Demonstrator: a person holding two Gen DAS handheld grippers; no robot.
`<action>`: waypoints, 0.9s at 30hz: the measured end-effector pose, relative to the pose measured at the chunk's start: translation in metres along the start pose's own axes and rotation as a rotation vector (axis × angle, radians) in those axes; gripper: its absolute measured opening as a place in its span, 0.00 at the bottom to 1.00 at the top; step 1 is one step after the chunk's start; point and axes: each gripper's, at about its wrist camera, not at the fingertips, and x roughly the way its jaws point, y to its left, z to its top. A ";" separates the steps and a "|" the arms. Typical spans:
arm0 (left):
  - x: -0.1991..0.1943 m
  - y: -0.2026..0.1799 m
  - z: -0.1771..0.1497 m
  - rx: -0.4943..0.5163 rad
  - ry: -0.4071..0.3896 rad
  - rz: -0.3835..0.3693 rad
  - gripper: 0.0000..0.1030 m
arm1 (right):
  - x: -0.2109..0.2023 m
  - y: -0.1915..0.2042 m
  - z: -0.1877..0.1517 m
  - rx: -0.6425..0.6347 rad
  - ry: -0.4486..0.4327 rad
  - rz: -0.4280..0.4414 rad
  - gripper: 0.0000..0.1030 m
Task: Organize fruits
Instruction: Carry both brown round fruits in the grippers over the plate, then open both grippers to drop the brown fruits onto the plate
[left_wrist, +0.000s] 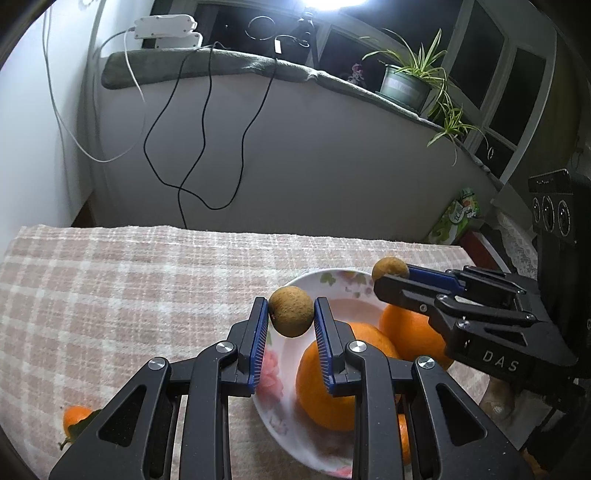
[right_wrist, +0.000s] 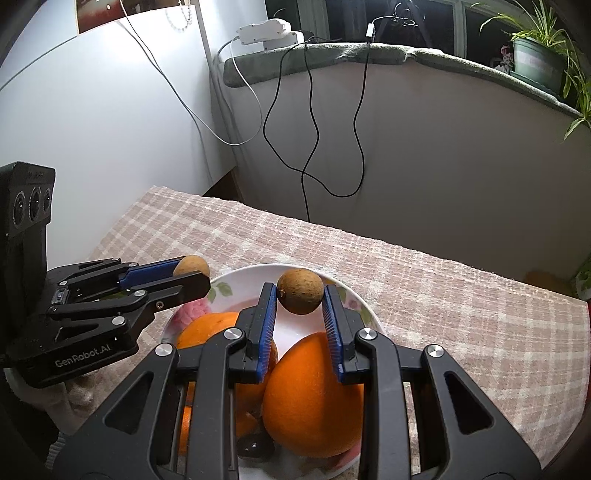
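Left wrist view: we are pinching a brown fruit (left_wrist: 291, 311) between the blue pads of our left gripper (left_wrist: 291, 314), holding it over the near rim of the flowered bowl (left_wrist: 280, 406). The bowl is sitting on the checked cloth (left_wrist: 129, 288) and is carrying two oranges (left_wrist: 332, 387). Our right gripper (left_wrist: 391, 275) is reaching in from the right above the bowl's far side, clamping a second brown fruit (left_wrist: 389, 266). A small tangerine (left_wrist: 75, 419) is lying on the cloth at lower left, well apart from the bowl. A potted plant (left_wrist: 406, 83) is standing on the sill behind. Right wrist view: we are gripping the second brown fruit (right_wrist: 300, 291) between the pads of the right gripper (right_wrist: 300, 295), above the middle of the bowl (right_wrist: 364, 314); a large orange (right_wrist: 314, 395) is lying just below it, a second orange (right_wrist: 207, 328) to its left, and something small and dark (right_wrist: 255, 445) is sitting at the bowl's near edge, too hidden to tell. The left gripper (right_wrist: 190, 275) is coming in from the left over the bowl's rim, squeezing its brown fruit (right_wrist: 192, 266).
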 end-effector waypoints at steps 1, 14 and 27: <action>0.001 -0.001 0.001 0.000 0.001 -0.002 0.23 | 0.001 -0.001 0.000 0.002 0.001 0.001 0.26; 0.010 -0.011 0.005 0.024 0.014 -0.005 0.23 | 0.005 -0.002 0.000 -0.006 0.013 0.006 0.26; 0.009 -0.008 0.005 0.011 0.012 0.002 0.37 | -0.005 -0.005 -0.001 -0.009 -0.022 -0.013 0.54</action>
